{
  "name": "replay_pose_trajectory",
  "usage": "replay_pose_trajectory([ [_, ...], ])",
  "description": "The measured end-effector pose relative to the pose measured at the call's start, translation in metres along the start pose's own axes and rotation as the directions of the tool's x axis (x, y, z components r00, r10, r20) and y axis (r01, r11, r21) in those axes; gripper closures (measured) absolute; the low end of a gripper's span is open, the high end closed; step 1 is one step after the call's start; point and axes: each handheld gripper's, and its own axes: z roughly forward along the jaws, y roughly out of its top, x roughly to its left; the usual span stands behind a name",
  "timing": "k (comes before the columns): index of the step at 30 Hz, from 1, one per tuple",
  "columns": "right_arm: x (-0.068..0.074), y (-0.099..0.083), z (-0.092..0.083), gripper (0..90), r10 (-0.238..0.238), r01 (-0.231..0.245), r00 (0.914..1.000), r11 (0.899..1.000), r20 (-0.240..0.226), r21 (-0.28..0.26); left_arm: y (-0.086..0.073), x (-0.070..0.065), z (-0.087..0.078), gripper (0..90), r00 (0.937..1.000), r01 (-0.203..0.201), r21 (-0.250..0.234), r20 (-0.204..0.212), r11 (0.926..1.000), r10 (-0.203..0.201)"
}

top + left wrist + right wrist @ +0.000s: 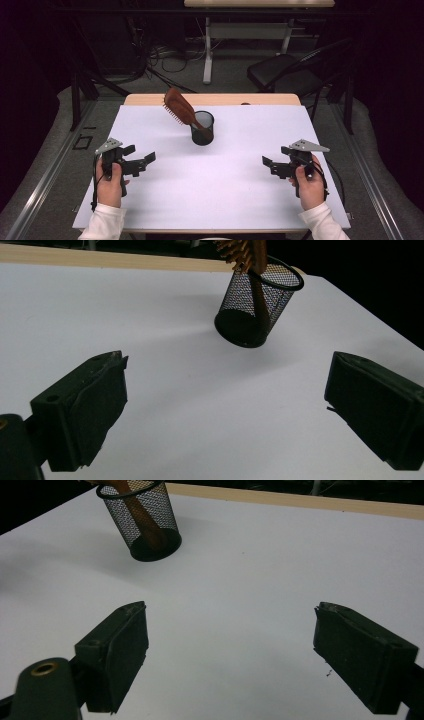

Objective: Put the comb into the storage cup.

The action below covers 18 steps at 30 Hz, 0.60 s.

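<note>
A black mesh cup point(202, 128) stands upright near the middle of the white table point(250, 200). A brown wooden hairbrush point(179, 106) rests handle-down in it, its bristled head leaning out to the upper left. My left gripper point(142, 157) hovers at the table's left, held by a hand, open and holding nothing. The cup point(257, 305) and the brush point(245, 252) lie ahead of its jaws. At the right, my right gripper point(275, 158) is open too, nothing between its jaws. The cup point(145, 522) sits ahead to its upper left, the brush handle point(142, 517) inside it.
A wooden table edge point(215, 98) runs behind the white sheet. A black chair point(285, 70) and a desk frame point(210, 50) with cables on the floor stand beyond the table. Dark floor borders both sides.
</note>
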Motion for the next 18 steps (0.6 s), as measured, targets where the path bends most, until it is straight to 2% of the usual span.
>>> replay_pose_trajectory([
  [6,0.0,-0.004,0.002,13.9,-0.02,0.021,0.9995,1.0,0.026,-0.012,-0.008,-0.002,0.006,3.5,0.9992,-0.036,0.008,-0.017,0.9993,0.036],
  [18,-0.002,-0.013,0.005,13.6,-0.02,0.021,0.9988,1.0,0.045,-0.015,-0.014,0.0,0.007,3.5,0.9993,-0.035,-0.001,-0.007,0.9994,0.035],
])
